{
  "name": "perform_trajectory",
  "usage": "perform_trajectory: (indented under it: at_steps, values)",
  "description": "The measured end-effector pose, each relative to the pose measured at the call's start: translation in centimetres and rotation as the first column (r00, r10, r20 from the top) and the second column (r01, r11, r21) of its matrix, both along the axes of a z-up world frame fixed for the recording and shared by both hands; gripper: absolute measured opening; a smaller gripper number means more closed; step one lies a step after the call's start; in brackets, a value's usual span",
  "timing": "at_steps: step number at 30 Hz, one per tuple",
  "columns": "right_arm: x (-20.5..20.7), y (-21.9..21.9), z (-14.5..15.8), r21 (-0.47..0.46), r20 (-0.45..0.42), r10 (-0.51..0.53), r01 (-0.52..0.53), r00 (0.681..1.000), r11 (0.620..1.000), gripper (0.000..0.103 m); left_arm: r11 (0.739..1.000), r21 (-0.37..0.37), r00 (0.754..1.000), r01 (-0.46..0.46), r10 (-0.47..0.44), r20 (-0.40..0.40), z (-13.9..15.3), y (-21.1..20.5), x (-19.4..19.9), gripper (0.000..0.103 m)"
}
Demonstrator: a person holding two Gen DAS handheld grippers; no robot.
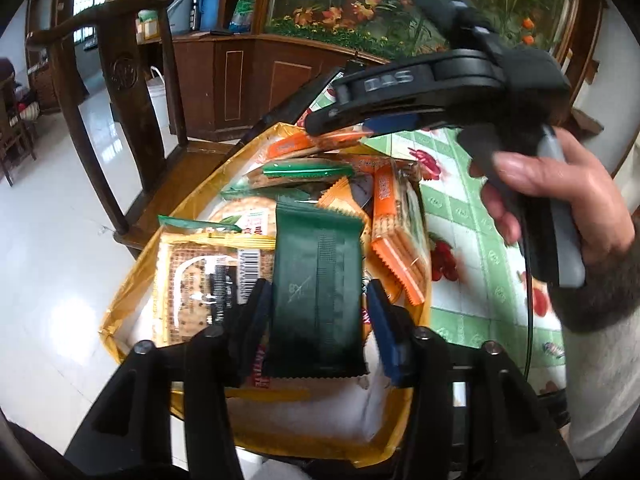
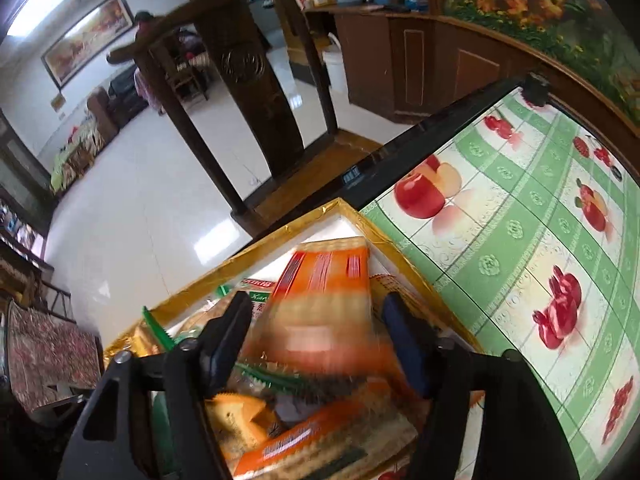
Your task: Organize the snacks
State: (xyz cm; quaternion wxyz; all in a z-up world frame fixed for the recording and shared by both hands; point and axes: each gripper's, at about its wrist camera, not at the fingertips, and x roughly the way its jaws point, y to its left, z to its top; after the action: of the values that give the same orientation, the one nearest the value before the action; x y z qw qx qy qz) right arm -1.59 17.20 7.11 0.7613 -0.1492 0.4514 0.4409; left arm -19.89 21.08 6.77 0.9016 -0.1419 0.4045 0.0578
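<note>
A gold-rimmed box holds several snack packets and stands at the table's edge. My left gripper is over the box, and a dark green packet lies between its fingers, which stand just beside the packet's edges. In the right wrist view the box shows again. My right gripper is over its far end with an orange cracker packet, blurred, between its fingers. The right gripper also shows in the left wrist view, above the box's far end.
The table has a green fruit-print cloth to the right of the box. A dark wooden chair stands past the table's edge on a white tiled floor. A wooden cabinet stands behind.
</note>
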Motion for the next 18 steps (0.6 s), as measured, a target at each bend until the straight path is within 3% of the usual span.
perform_trajectory:
  at_steps: [3,11,18]
  values:
    - [-0.5,-1.4,0.9,0.04,0.011,-0.017,0.016,1.0,0.999,0.071,0.999,0.039,1.0,-0.009,0.009,0.004,0.2,-0.6,-0.1,0.073]
    - [-3.5,-6.6,2.2,0.182,0.101,-0.095,0.076,0.99,0.98,0.079,0.994,0.09,0.997,-0.059,0.054,0.053,0.0,-0.9,-0.3,0.081]
    - [-6.2,-10.0,2.2,0.27,0.279,-0.252,0.176,0.927,0.947,0.082,0.969,0.181,0.976,-0.166,0.135,0.173,1.1,-1.1,-0.5,0.085]
